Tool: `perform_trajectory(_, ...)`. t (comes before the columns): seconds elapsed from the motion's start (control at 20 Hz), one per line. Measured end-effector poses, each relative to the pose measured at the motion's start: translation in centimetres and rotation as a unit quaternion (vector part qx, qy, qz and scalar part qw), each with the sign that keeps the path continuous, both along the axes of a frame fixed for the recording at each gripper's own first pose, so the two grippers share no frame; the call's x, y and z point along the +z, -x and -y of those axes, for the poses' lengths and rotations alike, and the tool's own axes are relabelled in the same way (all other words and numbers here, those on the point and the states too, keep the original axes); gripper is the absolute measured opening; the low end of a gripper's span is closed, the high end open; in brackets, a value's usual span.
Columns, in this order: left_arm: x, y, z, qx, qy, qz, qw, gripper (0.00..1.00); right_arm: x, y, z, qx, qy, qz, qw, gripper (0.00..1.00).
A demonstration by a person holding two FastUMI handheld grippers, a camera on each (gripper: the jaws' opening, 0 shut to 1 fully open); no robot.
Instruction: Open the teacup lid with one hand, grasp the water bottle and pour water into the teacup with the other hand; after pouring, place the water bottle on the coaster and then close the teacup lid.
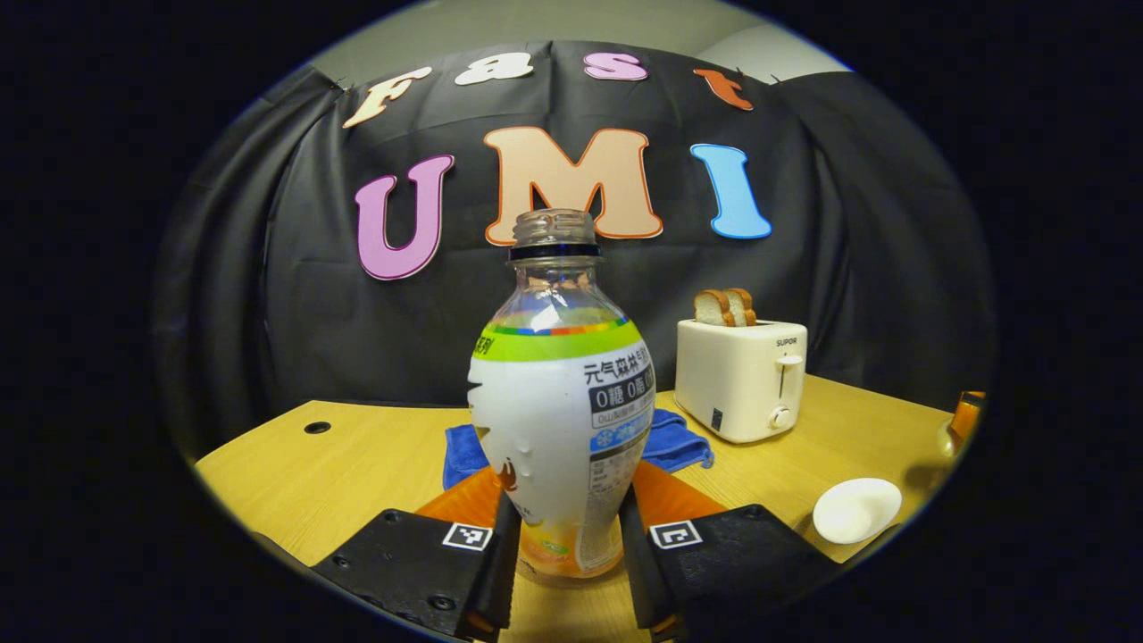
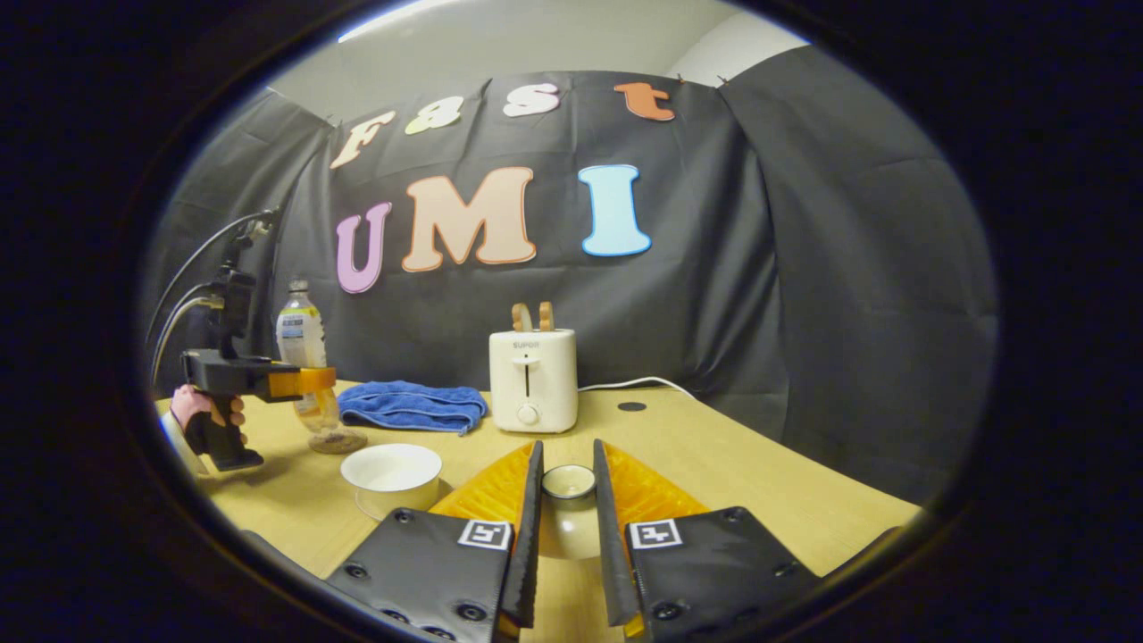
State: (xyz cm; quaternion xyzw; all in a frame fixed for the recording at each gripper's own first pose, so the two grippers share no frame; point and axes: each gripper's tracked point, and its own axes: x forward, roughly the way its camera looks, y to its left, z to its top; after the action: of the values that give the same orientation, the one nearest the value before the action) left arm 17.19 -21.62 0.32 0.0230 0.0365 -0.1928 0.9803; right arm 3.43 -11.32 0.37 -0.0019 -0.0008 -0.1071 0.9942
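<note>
Left gripper [image 1: 564,545]: we see its 2 fingers closed against the lower body of the water bottle [image 1: 561,402], which stands upright between them, uncapped, its base at the table [image 1: 339,473].
Right gripper [image 2: 561,536]: we see its 2 fingers nearly closed around the teacup lid [image 2: 568,482], held by its knob; whether both pads press on it we cannot tell.
Teacup [image 2: 393,473]: open, white, ahead and to the left of the right gripper; its rim also lies ahead and to the right of the left gripper.
Coaster [image 2: 337,441]: a dark disc under the bottle, we judge.
Bystanders: toaster [image 2: 533,379] with 2 slices; blue towel [image 2: 412,404] behind the bottle.
Step in hand: we judge the lid off, the bottle gripped, pouring not begun.
Next move: lift the bottle, carry it rightward over the cup, tilt gently.
</note>
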Motion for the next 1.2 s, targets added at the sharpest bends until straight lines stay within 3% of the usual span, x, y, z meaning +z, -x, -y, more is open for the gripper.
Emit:
perform_trajectory(0.55, -2.8, -0.5, 0.5, -0.008, -0.004, -0.029, 1.000, 0.54, 0.0, 0.0, 0.2, -0.005, 0.000, 0.001, 1.000, 0.35)
perform_trajectory(0.75, -2.9, -0.5, 0.7, -0.012, -0.005, -0.032, 0.999, 0.63, 0.0, 0.0, 0.1, -0.005, 0.000, 0.001, 1.000, 0.35)
perform_trajectory(1.0, -2.9, -0.3, 0.5, -0.012, 0.001, -0.033, 0.999, 0.66, 0.0, 0.0, 0.2, -0.005, 0.000, 0.001, 1.000, 0.35)
perform_trajectory(1.2, -2.8, 0.1, 0.5, -0.016, 0.013, -0.033, 0.999, 0.79, 0.0, 0.0, 0.1, -0.005, 0.000, 0.001, 1.000, 0.35)
